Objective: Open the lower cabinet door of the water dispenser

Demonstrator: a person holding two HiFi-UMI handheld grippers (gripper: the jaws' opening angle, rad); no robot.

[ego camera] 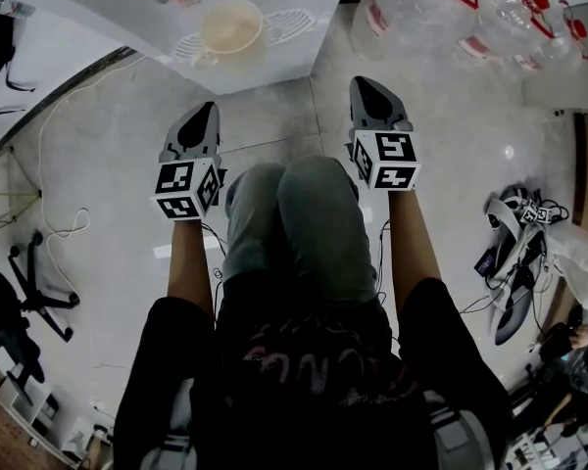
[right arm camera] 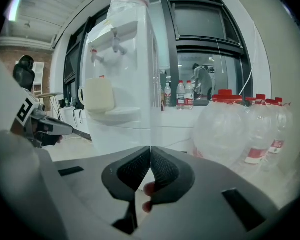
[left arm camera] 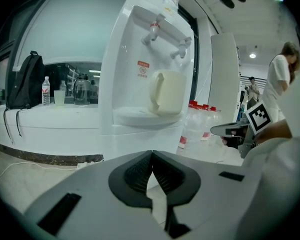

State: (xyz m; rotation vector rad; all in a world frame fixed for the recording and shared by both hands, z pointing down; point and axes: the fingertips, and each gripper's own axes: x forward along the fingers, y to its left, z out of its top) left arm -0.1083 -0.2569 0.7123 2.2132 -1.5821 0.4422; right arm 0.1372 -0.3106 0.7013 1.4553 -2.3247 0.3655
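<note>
Both tools are held low and level with each other, one on either side of the person's raised knees (ego camera: 294, 204), which fits a crouch in front of the machine to reach its bottom half. The left gripper (left arm camera: 151, 156) has its fingers (left arm camera: 137, 174) pressed together with nothing between them. The right gripper (right arm camera: 150, 151) is the same, its ribbed pads meeting at the tip and empty. Neither touches anything, so this looks like an approach, not a grasp. The water dispenser (left arm camera: 145, 74) stands straight ahead of both pairs of fingers and well apart from them. A cream cup (left arm camera: 166, 91) sits on its drip tray (left arm camera: 140, 118), above the fingertips. The lower cabinet door (left arm camera: 135, 143) is the white panel under that tray, just over the left fingertips in that tool's own view, and it appears closed. Its handle or edge is hidden behind the tool body, so I cannot tell where the pull point lies. Clear water jugs (right arm camera: 230, 129) crowd the floor to the right of the right fingers, which probably leaves less room for the door to swing on that side.
</note>
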